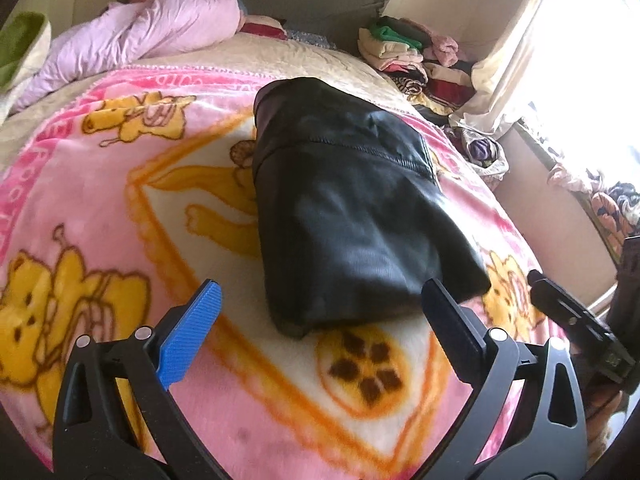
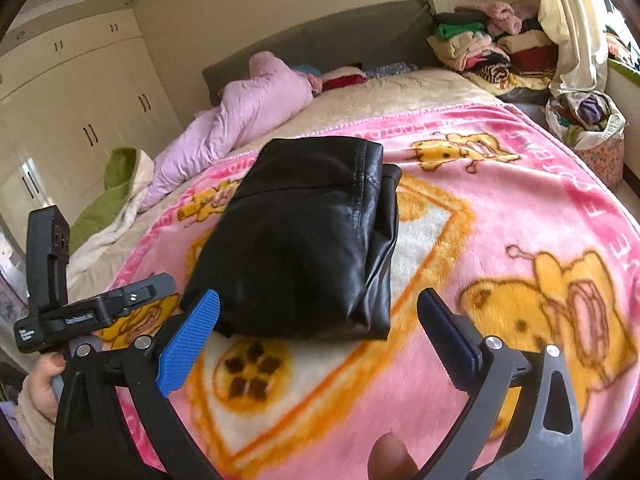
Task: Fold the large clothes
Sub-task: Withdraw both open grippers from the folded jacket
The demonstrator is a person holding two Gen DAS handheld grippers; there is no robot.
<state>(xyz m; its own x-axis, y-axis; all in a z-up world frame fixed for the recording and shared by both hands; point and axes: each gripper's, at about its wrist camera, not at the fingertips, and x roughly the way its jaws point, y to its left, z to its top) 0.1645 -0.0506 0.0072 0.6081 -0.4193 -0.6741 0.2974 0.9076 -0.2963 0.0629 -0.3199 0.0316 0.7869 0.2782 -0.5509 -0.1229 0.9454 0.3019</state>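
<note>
A black leather-like garment (image 1: pixel 344 200) lies folded into a compact bundle on the pink cartoon-print blanket (image 1: pixel 100 208). It also shows in the right wrist view (image 2: pixel 304 240). My left gripper (image 1: pixel 320 300) is open and empty, its fingers just short of the bundle's near edge. My right gripper (image 2: pixel 320 312) is open and empty, also at the bundle's near edge. The right gripper's body shows at the right edge of the left wrist view (image 1: pixel 580 320). The left gripper's body shows at the left in the right wrist view (image 2: pixel 80 312).
A pink duvet (image 2: pixel 248 112) lies bunched at the head of the bed. Stacks of folded clothes (image 2: pixel 492 52) sit at the far right corner. A basket of clothes (image 2: pixel 592 132) stands beside the bed. Wardrobes (image 2: pixel 80 92) line the left wall.
</note>
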